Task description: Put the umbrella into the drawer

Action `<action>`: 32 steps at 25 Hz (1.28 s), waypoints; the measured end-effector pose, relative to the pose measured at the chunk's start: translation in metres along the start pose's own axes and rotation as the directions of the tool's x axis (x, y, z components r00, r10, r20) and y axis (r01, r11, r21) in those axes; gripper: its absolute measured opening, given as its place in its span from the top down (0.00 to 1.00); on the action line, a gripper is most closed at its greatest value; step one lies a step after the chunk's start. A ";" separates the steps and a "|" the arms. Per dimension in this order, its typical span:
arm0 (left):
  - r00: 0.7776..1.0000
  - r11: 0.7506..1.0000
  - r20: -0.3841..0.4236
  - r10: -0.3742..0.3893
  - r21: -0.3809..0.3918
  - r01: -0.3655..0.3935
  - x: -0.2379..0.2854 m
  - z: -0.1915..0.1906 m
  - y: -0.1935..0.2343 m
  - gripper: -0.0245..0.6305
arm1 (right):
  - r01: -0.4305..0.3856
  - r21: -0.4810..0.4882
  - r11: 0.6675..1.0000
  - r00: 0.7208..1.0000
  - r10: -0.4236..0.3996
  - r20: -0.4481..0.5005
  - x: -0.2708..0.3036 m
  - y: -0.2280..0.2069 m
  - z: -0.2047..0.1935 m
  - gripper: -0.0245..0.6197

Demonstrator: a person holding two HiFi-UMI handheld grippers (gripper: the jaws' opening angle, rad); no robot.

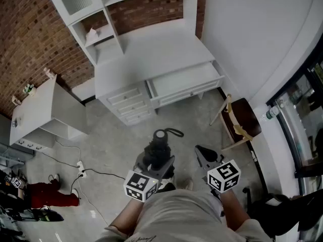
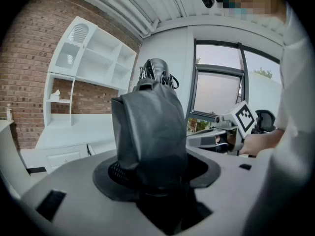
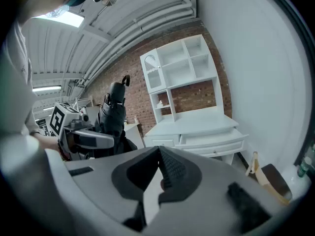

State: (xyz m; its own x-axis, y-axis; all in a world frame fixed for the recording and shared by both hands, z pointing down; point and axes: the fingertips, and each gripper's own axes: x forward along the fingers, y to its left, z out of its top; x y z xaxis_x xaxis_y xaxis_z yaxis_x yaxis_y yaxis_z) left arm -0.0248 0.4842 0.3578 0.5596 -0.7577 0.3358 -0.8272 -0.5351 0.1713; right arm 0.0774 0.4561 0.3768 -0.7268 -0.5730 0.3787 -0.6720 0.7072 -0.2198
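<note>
Left hand-held gripper (image 1: 155,161), low in the head view's centre, is clamped on the folded black umbrella (image 1: 160,144). Just right of it, the right hand-held gripper (image 1: 204,155) has its jaws together, empty. The drawer (image 1: 184,80) stands open in the white desk (image 1: 146,54), upper centre.

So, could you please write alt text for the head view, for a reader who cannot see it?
Seen from above, the left gripper holds a folded black umbrella, and the right gripper beside it is shut and empty. Ahead stands a white desk with its wide drawer pulled open.
</note>
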 end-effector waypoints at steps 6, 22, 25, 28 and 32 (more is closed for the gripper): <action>1.000 1.000 0.000 -0.001 0.007 0.001 -0.005 0.005 0.016 0.55 | 0.004 -0.004 1.000 1.000 -0.004 0.001 0.013 0.009 0.007 0.92; 0.999 0.999 0.014 -0.039 0.010 0.039 0.012 0.021 0.058 0.55 | 0.050 0.004 0.999 0.999 -0.050 -0.006 0.052 -0.001 0.027 0.92; 0.999 0.999 0.017 -0.047 0.006 0.047 0.014 0.023 0.068 0.55 | 0.064 0.007 0.998 0.998 -0.064 -0.005 0.060 -0.002 0.031 0.92; 0.998 0.998 0.022 -0.054 0.018 0.053 0.014 0.024 0.078 0.55 | 0.074 0.003 0.997 0.997 -0.074 0.000 0.070 0.000 0.034 0.92; 0.998 0.997 0.020 -0.064 0.031 0.064 0.014 0.023 0.093 0.55 | 0.082 0.007 0.997 0.997 -0.082 0.003 0.084 0.005 0.035 0.92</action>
State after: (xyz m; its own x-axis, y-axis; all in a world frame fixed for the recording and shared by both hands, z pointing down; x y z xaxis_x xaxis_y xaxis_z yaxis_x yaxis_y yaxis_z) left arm -0.0931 0.4152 0.3567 0.6125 -0.7291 0.3052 -0.7880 -0.5935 0.1635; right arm 0.0080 0.3967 0.3766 -0.6700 -0.6301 0.3925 -0.7301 0.6551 -0.1945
